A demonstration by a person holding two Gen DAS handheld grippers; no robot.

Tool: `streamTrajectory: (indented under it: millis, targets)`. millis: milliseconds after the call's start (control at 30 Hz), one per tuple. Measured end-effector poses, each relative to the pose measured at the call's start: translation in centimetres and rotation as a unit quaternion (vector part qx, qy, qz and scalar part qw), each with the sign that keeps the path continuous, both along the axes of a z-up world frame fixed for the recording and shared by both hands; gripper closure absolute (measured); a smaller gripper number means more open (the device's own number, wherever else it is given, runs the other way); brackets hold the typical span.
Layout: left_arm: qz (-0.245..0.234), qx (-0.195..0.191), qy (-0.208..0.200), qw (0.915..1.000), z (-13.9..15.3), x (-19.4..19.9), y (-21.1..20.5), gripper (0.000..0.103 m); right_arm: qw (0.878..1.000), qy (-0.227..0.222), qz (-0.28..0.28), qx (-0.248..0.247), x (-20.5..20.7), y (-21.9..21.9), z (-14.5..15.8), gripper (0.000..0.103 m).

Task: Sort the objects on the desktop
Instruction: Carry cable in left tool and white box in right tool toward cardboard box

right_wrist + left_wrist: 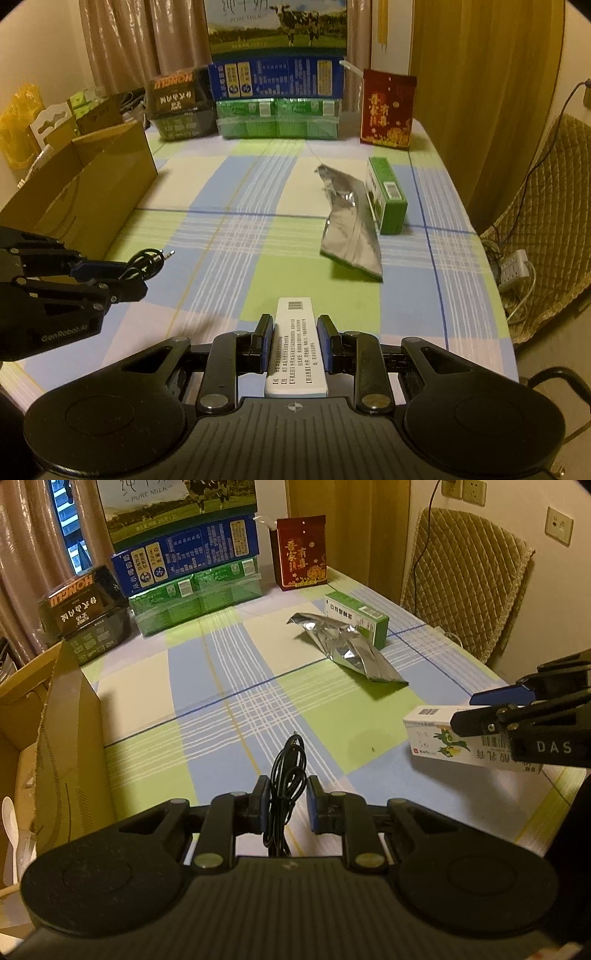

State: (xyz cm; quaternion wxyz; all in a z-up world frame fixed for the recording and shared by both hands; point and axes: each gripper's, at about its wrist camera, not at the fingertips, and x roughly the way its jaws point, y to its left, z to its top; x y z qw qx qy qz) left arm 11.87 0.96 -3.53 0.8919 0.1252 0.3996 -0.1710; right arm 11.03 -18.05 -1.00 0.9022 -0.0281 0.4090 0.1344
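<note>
My left gripper is shut on a coiled black cable, which hangs above the checked tablecloth; the right wrist view shows that same cable at the left, plug tip pointing right. My right gripper is shut on a long white box with printed text and a barcode; the white box also shows at the right edge of the left wrist view. Farther back on the table lie a crumpled silver foil pouch and a small green box, touching each other.
An open cardboard box stands at the table's left edge. Stacked milk cartons, a dark HONGLI box and a red gift box line the back. A padded chair and a power strip are off the right side.
</note>
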Motion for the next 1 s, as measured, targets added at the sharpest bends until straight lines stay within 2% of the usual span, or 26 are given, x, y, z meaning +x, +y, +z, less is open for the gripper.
streamTrajectory:
  millis: [467, 1000]
  targets:
    - [0.02, -0.002, -0.029, 0.9994, 4.1, -0.3, 1.8, 0.087, 0.999, -0.042, 0.023, 0.009, 0.1, 3.0, 4.3, 0.08]
    - [0.068, 0.0, -0.058, 0.996, 8.3, -1.0, 8.0, 0.087, 0.995, -0.075, 0.068, 0.022, 0.4, 8.8, 7.8, 0.08]
